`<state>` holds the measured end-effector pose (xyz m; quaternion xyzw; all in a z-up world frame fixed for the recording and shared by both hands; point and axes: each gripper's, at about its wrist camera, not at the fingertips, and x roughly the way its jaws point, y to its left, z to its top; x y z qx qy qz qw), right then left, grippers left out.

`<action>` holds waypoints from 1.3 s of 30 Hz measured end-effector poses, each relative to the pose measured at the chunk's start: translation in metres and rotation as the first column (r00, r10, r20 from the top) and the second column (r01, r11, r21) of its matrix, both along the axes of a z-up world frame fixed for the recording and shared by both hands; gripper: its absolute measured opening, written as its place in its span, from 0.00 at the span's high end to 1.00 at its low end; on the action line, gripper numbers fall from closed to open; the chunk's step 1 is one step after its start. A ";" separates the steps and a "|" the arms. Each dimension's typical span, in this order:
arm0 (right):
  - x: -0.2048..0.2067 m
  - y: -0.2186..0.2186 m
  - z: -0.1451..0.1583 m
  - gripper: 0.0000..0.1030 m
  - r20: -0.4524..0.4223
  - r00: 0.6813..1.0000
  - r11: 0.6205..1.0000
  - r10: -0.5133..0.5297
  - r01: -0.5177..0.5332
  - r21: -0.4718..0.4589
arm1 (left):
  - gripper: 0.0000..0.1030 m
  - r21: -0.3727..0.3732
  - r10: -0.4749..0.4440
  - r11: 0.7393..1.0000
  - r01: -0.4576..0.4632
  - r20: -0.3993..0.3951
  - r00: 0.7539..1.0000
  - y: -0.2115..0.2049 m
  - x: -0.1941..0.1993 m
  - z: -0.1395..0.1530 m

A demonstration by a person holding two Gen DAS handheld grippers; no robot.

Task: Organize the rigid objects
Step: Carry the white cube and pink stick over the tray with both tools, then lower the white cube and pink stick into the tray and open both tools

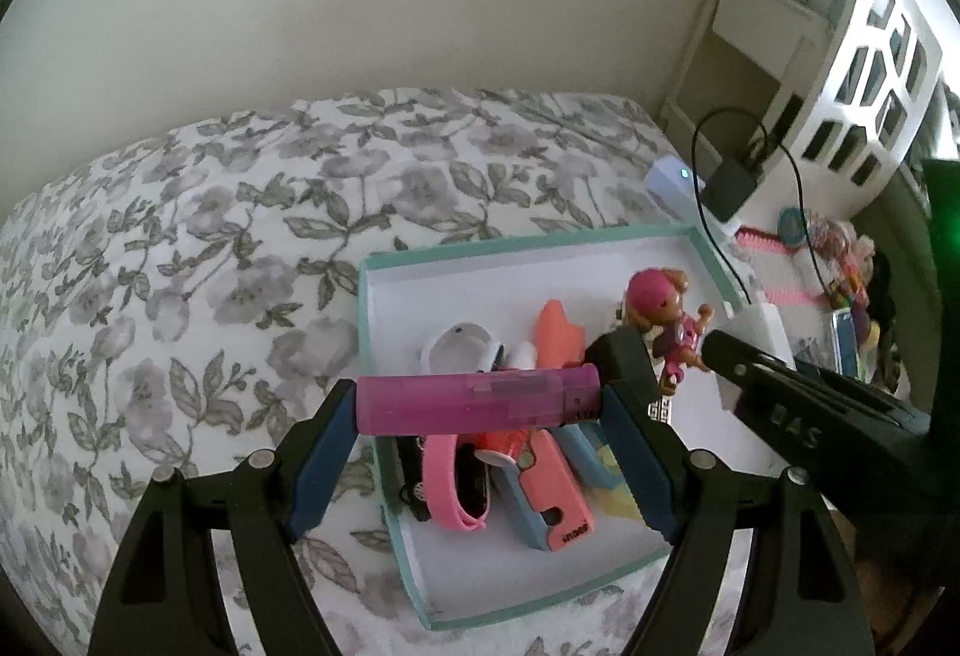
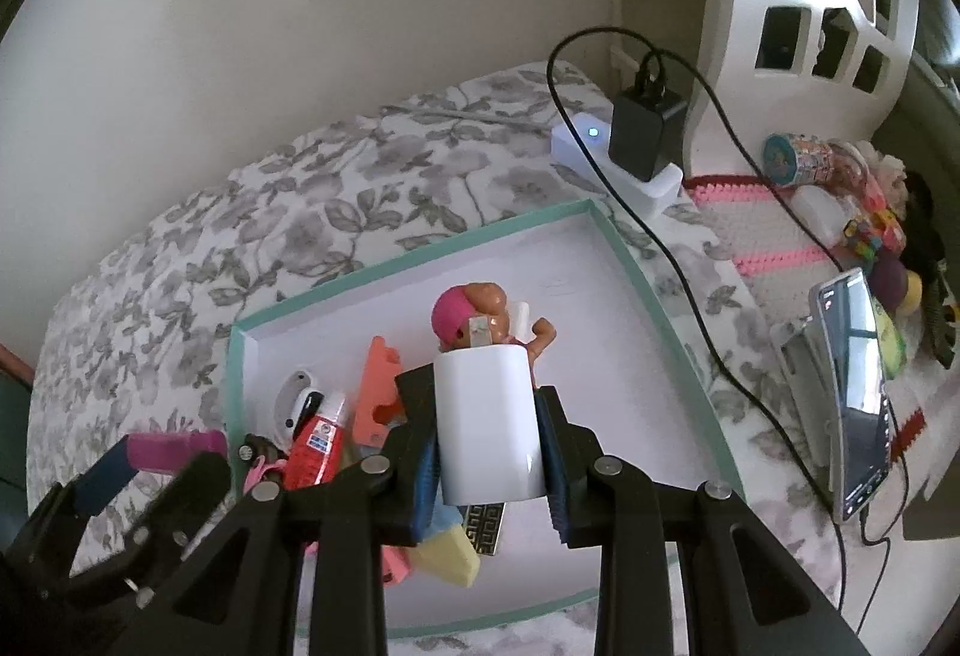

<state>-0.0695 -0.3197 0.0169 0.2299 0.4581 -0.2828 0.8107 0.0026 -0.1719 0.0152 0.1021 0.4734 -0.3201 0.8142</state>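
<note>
Over tray | left: purple tube | right: white block

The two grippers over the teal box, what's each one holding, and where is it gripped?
The left gripper holds a purple tube crosswise, its jaws pressing on the two ends. The right gripper holds a white charger block by its two flat sides.

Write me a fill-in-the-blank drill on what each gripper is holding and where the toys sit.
1. The left gripper holds a translucent ____ tube lengthwise.
2. The right gripper is clamped on a ____ block.
3. The doll lies inside the box with the ____ rim.
4. The box rests on a ____-patterned cloth.

Missing words: purple; white; teal; floral
</note>
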 end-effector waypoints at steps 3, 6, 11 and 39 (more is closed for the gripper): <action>0.003 -0.002 -0.012 0.70 -0.031 1.000 1.000 -0.001 0.002 0.018 | 0.21 0.034 -0.010 0.999 0.010 -0.004 1.000 -0.007 -0.002 -0.009; 0.002 -0.005 -0.021 0.70 -0.055 0.998 0.999 -0.014 0.015 0.030 | 0.21 0.047 -0.022 0.999 0.023 -0.025 0.999 -0.012 -0.003 -0.017; -0.002 -0.012 -0.027 0.70 -0.066 0.997 0.999 -0.037 0.040 0.033 | 0.21 0.066 -0.061 0.996 0.062 -0.023 0.998 -0.021 -0.010 -0.021; 0.005 -0.014 -0.043 0.66 -0.135 0.990 0.999 -0.041 0.045 0.022 | 0.20 0.124 -0.091 0.987 0.100 -0.072 0.993 -0.035 -0.012 -0.038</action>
